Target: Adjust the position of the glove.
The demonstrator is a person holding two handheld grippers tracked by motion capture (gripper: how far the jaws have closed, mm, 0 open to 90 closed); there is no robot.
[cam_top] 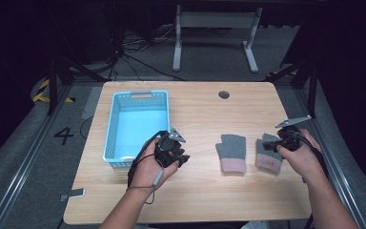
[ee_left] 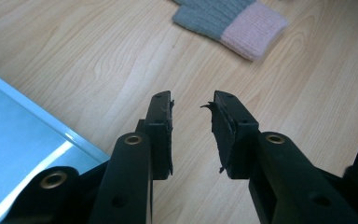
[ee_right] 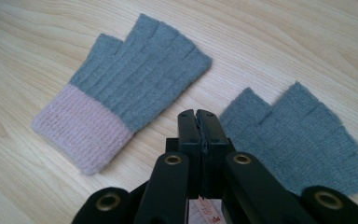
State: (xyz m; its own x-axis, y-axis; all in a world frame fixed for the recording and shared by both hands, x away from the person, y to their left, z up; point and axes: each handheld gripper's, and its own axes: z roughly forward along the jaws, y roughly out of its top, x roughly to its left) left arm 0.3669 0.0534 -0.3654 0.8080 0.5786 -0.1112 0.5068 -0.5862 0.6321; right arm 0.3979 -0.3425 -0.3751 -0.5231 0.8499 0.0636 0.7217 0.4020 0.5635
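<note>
Under the shut right claw [ee_right: 198, 114], the glove's [ee_right: 303, 140] cuff seems hidden (left claw [ee_left: 193, 105] open).

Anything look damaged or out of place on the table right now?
One thing: the pad on the left gripper looks frayed, with black shreds curling off its right finger. The two gloves lie flat side by side, and the blue basket sits square.

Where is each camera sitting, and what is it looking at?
High view: above the person's side, looking forward and down at the table, blue basket, two gloves; forearms, left gripper and right gripper show.
Left gripper view: rides the left gripper, jaws apart, facing bare wood and the left glove.
Right gripper view: rides the right gripper, jaws together, above the right glove.
Shared: the left glove lies in all three.
</note>
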